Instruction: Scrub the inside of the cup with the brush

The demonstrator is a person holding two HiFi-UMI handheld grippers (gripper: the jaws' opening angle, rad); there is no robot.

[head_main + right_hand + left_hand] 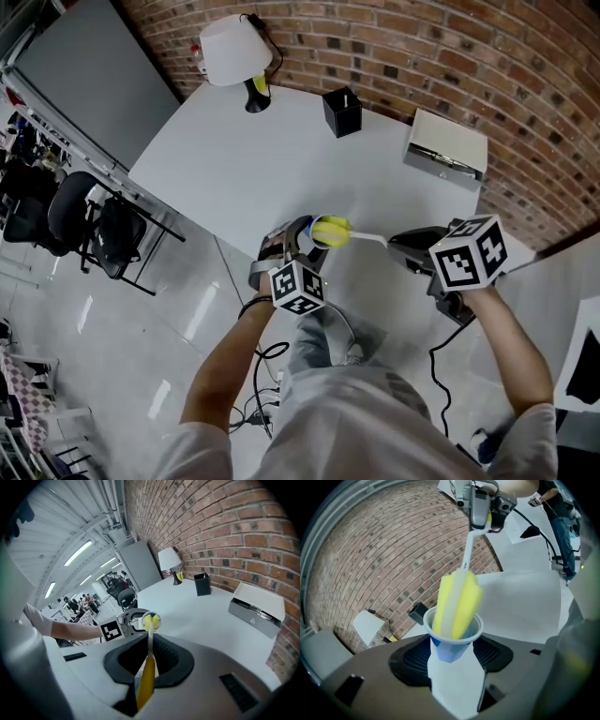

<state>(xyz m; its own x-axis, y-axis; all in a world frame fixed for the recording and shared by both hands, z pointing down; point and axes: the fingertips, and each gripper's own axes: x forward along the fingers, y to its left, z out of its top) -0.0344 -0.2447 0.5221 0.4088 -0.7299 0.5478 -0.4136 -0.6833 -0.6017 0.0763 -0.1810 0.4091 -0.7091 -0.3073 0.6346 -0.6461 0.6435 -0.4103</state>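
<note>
I have the left gripper clenched on the cup, both jaws pressing its lower sides and its mouth pointing away toward my other tool. The right gripper grasps the brush. In the right gripper view the yellow handle sits between the closed jaws and the thin white shaft runs out ahead. The brush's yellow sponge head sits in the cup's mouth, its tip inside against the rim and most of its length sticking out.

In the head view both tools hang over the near edge of the white table. The cup is at left and the brush comes in from the right, roughly level. Beyond the cup the tabletop is bare and wide, giving me plenty of room forward. Along its far edge, against the brick wall, stand a white lamp, a black holder and a grey box, all well apart from the cup. Left of the table the floor is open, with black office chairs just beside the table's left edge. A black cable hangs down from the right gripper
</note>
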